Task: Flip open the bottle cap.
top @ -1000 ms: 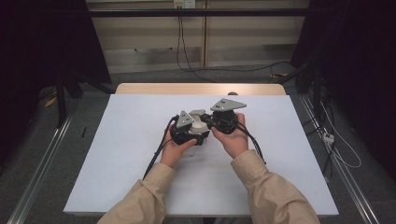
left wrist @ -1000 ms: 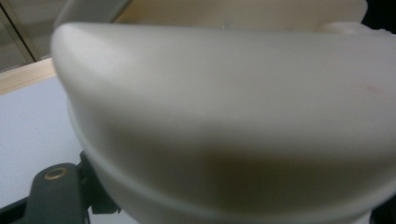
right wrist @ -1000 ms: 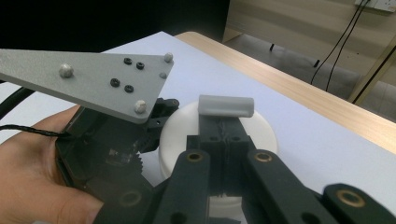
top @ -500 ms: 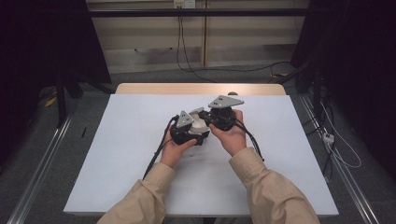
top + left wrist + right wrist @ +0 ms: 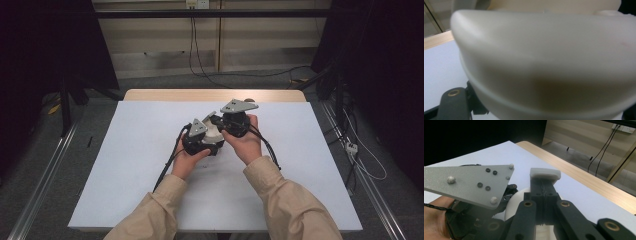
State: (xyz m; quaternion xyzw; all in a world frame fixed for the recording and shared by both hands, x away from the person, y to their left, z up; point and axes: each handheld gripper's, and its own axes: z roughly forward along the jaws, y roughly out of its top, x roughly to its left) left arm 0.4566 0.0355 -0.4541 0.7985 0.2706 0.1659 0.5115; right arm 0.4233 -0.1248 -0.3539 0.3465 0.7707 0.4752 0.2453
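Jaws: left gripper (image 5: 200,139) clamps cream rounded piece (image 5: 544,65), steadying it mid-bench (image 5: 125,165); right gripper (image 5: 545,176) jaws fully shut, empty, poised just above piece, probably to press or reposition.

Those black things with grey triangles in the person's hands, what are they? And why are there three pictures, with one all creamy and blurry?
They are hand-held grabbing tools. Each has two black jaws that pinch, a grey three-cornered plate on top and a black cable trailing behind. A person in beige sleeves holds the left gripper in one hand and the right gripper in the other, close together over a white table with a pale wooden far edge.

The high view looks down from above. The other two pictures come from small cameras riding on the tools.

The blurry one is the left gripper view: a smooth cream-white rounded object sits right against the lens. From above it peeks out between the tools, and the left gripper seems to be pinching it.

In the right gripper view, that tool's jaws are pressed together, white pads at the tip, holding nothing.
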